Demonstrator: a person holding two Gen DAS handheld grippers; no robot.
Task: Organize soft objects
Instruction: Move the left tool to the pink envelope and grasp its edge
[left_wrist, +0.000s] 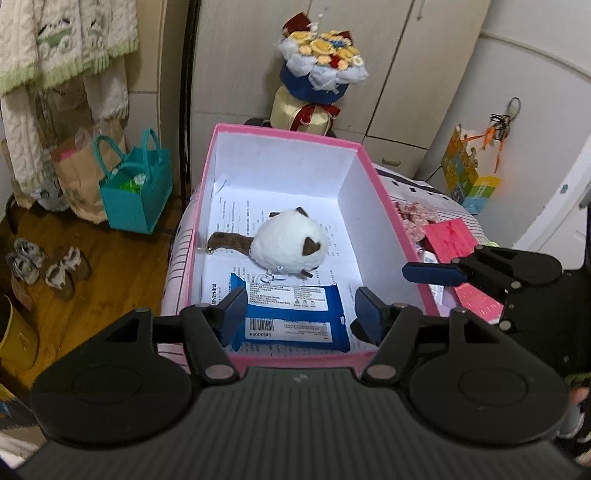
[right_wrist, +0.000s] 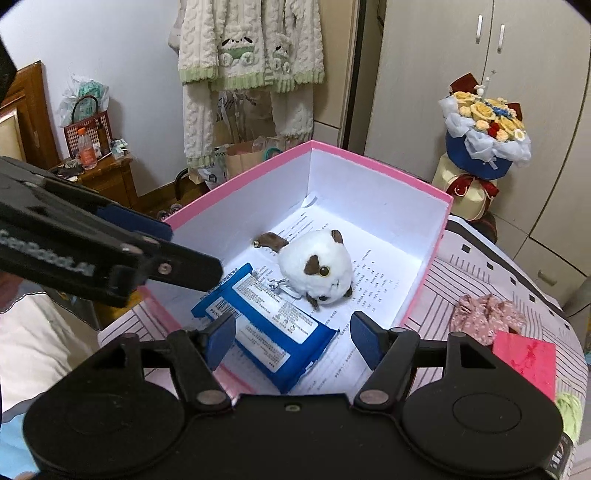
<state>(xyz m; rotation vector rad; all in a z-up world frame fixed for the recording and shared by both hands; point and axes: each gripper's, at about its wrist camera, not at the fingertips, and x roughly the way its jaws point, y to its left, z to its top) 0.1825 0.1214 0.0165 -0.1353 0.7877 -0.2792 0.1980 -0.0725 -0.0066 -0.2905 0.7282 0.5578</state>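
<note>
Pink cardboard box, white inside, sits on a striped cloth. Box floor lined with printed paper sheets.

Contents: white-and-brown plush cat lying near centre of box, brown tail pointing toward 9 o'clock in the left wrist view, a small bell at the tail tip. Blue wipes packet lies flat at 6 o'clock from the plush, touching or just beside its metal clip; cannot tell which.

Left gripper: jaws wide apart, holding nothing, pads either side of the wipes packet above the near box wall. Contact with the packet cannot be judged.

Right gripper: jaws likewise spread wide, empty, over the near corner of the box.

Outside box, on cloth at 3 o'clock in the right wrist view: floral fabric piece, red envelope just beside it.

Background: flower bouquet at 12 o'clock behind the box.
</note>
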